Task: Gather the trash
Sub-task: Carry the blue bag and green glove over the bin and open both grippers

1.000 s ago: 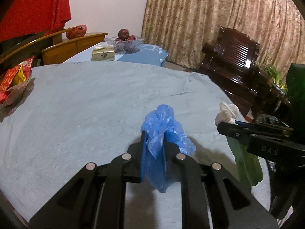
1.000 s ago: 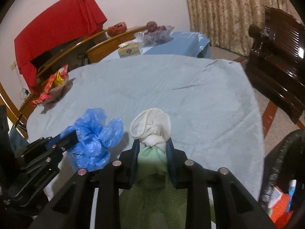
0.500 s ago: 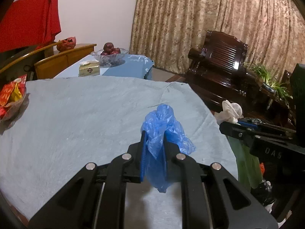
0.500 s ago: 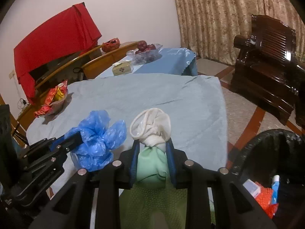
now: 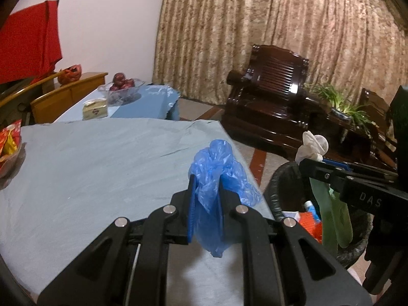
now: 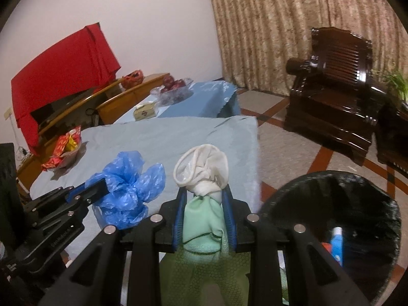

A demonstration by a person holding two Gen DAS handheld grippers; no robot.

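Jaws clamped: blue bag, green glove.

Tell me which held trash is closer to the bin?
The green-and-white glove in the right gripper; it hangs over the black bin, while the blue bag is above the table.

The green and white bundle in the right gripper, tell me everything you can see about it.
The bundle is soft and crumpled: a whitish, rubbery-looking rolled rim bunched at the top, pale green material below with a honeycomb texture hanging down past the jaws. The right gripper is shut on its neck, both blue pads pressing it. It hangs upright in the air, touching nothing else, beside the table edge. In the left wrist view its green tail dangles over the black trash bin.
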